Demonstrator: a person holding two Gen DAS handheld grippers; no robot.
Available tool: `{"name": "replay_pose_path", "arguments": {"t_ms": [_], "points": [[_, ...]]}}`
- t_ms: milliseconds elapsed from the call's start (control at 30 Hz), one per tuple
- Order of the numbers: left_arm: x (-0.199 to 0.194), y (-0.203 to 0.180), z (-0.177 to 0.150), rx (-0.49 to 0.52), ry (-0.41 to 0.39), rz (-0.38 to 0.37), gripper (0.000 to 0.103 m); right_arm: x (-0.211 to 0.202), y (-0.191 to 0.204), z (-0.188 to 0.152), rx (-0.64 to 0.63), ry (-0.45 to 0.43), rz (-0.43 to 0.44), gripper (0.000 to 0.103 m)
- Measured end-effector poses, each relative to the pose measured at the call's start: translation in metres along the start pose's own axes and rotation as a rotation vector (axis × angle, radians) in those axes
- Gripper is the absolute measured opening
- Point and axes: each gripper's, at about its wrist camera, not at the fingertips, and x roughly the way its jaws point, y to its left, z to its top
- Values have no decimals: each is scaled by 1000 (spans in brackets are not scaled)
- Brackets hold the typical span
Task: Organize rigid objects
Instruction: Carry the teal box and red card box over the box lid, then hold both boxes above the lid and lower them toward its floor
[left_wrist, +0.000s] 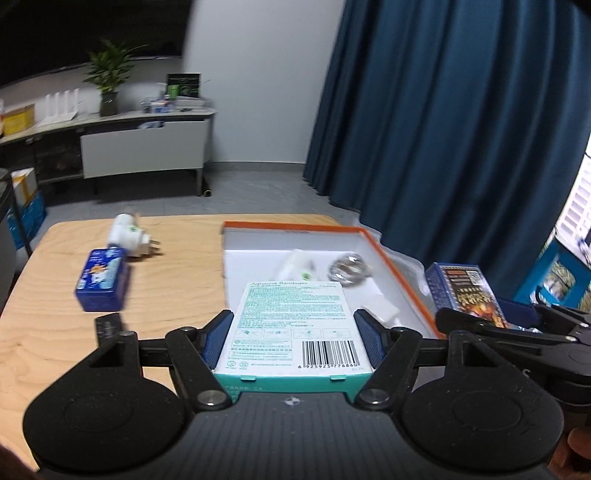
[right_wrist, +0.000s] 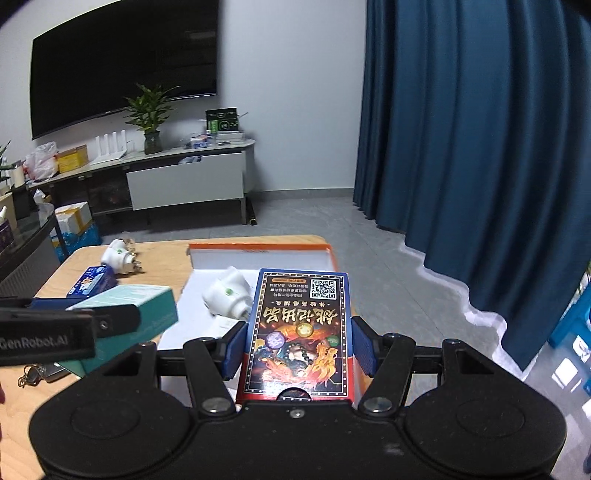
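Left wrist view: the left gripper clamps a bandage box over the tray, which already holds a plug and a glass piece. A blue tin and another plug wait far left on the table.

Right wrist view: the right gripper grips a card box above the tray's near right; I judge the task about half done.

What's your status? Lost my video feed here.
Left tool shut on bandage box; right tool shut on card box. Both over orange-rimmed tray. White plug adapter already inside, landing space tight.
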Motion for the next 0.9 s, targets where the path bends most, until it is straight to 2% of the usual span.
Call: {"name": "replay_pose_path", "arguments": {"t_ms": [267, 900], "points": [[6, -10, -5, 40, 21, 5, 71, -6, -18, -12, 42, 2, 7, 71], [-2, -11, -4, 33, 5, 10, 71, -11, -14, -10, 12, 15, 42, 71]]}}
